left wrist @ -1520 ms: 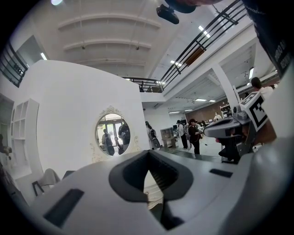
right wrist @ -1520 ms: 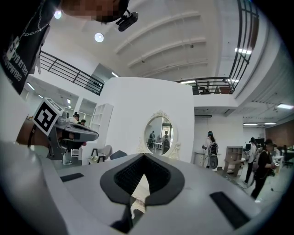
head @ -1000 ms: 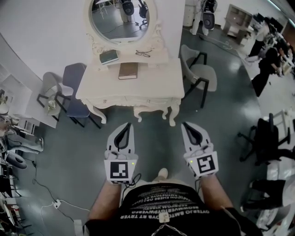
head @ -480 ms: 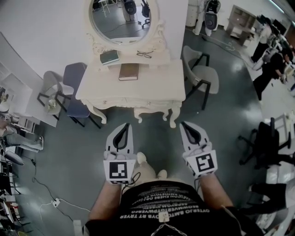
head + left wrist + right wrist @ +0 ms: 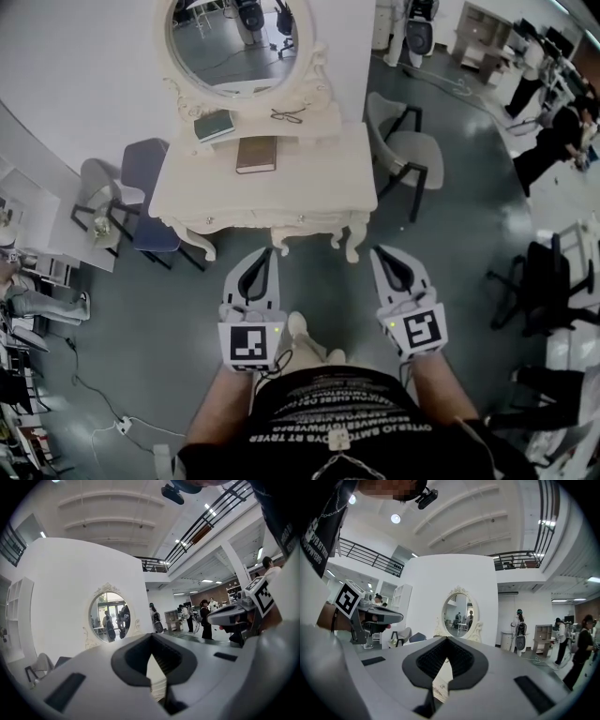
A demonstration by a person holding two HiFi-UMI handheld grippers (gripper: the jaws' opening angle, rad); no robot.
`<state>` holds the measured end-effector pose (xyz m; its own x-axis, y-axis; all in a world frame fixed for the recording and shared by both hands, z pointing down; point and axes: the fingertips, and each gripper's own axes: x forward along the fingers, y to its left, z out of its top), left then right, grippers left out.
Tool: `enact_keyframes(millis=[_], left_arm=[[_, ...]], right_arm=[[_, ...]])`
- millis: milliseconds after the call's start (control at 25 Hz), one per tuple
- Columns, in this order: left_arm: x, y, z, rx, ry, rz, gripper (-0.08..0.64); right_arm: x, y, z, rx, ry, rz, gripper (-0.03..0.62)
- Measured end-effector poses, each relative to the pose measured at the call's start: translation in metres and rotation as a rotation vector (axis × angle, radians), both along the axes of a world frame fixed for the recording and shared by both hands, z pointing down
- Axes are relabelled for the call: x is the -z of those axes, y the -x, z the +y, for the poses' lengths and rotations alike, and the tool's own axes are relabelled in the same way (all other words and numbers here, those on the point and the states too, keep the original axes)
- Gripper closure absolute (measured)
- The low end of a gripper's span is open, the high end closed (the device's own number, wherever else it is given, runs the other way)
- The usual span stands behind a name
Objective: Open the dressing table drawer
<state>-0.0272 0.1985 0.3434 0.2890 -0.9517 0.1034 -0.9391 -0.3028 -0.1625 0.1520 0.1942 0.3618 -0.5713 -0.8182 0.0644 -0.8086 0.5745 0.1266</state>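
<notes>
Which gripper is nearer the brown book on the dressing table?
Left. The left gripper is short of the table, roughly in line with the brown book; the right gripper is off by the table's right front leg.

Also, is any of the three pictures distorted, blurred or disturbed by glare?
Head view: sharp, evenly lit, lines bend near the edges around the dressing table. Left gripper view: strong fisheye, black corners, the balcony railing curves. Right gripper view: same fisheye; one ceiling lamp glares slightly.

White dressing table (image 5: 314, 183) — brown book (image 5: 256, 155) on top, green book (image 5: 215, 125) and glasses (image 5: 288, 115) on rear ledge (image 5: 323, 123)
</notes>
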Motion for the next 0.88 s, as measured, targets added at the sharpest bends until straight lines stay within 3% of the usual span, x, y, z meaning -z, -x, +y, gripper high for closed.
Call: enact_keyframes(millis=[880], left_arm=[[-0.016,0.04,-0.102,-0.045,0.035,0.012,0.558]], right_arm=[[-0.014,0.045,-0.095,-0.027,0.052,0.022,0.591]])
